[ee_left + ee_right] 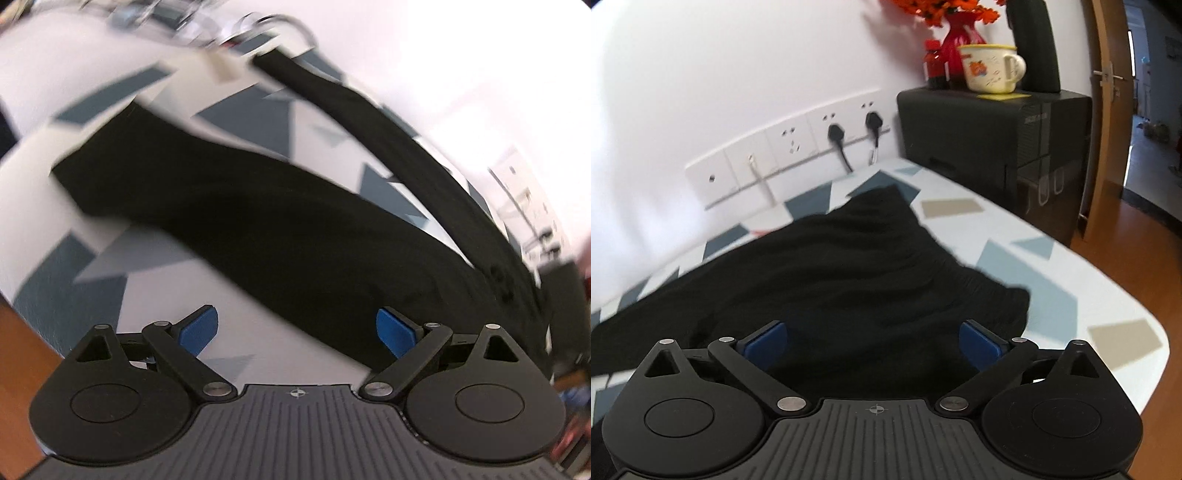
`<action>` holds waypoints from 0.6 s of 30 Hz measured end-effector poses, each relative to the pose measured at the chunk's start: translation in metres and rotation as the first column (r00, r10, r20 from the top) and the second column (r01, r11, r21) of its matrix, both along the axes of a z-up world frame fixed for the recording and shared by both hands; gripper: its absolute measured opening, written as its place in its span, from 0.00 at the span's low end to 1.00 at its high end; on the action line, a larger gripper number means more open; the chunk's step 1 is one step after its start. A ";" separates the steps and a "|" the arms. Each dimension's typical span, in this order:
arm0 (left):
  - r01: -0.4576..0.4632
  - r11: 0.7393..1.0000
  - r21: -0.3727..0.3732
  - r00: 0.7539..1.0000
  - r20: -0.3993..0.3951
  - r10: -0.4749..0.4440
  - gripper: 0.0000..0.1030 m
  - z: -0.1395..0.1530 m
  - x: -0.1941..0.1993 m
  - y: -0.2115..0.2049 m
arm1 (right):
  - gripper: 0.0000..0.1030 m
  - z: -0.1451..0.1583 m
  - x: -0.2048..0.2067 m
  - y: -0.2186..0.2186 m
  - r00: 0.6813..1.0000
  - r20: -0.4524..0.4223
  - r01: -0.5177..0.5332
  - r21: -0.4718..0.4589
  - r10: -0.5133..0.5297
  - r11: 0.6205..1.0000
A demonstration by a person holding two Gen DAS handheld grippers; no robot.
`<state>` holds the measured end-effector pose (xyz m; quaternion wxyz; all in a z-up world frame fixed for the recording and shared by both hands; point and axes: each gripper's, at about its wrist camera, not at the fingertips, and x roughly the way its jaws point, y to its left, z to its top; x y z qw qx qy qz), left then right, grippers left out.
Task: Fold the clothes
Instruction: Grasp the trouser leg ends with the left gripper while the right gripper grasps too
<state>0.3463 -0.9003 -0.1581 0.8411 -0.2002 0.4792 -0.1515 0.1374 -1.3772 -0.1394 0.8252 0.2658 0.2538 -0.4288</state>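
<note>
Black trousers [258, 221] lie spread on a table with a white cloth patterned in blue-grey shapes [251, 114]. In the left wrist view both legs run away from me, one wide and near, one narrow at the right [406, 133]. My left gripper [297, 328] is open and empty, its blue pads straddling the near edge of the cloth. In the right wrist view the waistband end [871, 258] lies bunched and rippled. My right gripper [873, 341] is open and empty, just above the black fabric.
A white wall with sockets and two black plugs [834, 133] stands behind the table. A black cabinet [993, 147] at the right carries a mug [991, 70], a red vase [960, 40] and a small bottle. The table edge [1137, 369] drops to a wooden floor [1126, 240].
</note>
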 end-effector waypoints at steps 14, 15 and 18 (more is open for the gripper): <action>0.122 0.947 0.296 0.986 0.076 -0.151 1.00 -0.013 0.025 -0.056 | 0.99 -0.007 0.019 0.051 0.972 -0.201 -0.140 -0.097 0.118 0.985; 0.151 0.927 0.343 0.980 0.073 -0.186 1.00 -0.014 0.021 -0.061 | 0.99 -0.010 0.017 0.053 0.969 -0.215 -0.147 -0.094 0.124 0.985; 0.235 0.889 0.394 0.961 0.046 -0.274 1.00 -0.014 0.010 -0.067 | 0.99 -0.018 0.012 0.055 0.962 -0.235 -0.162 -0.074 0.141 0.984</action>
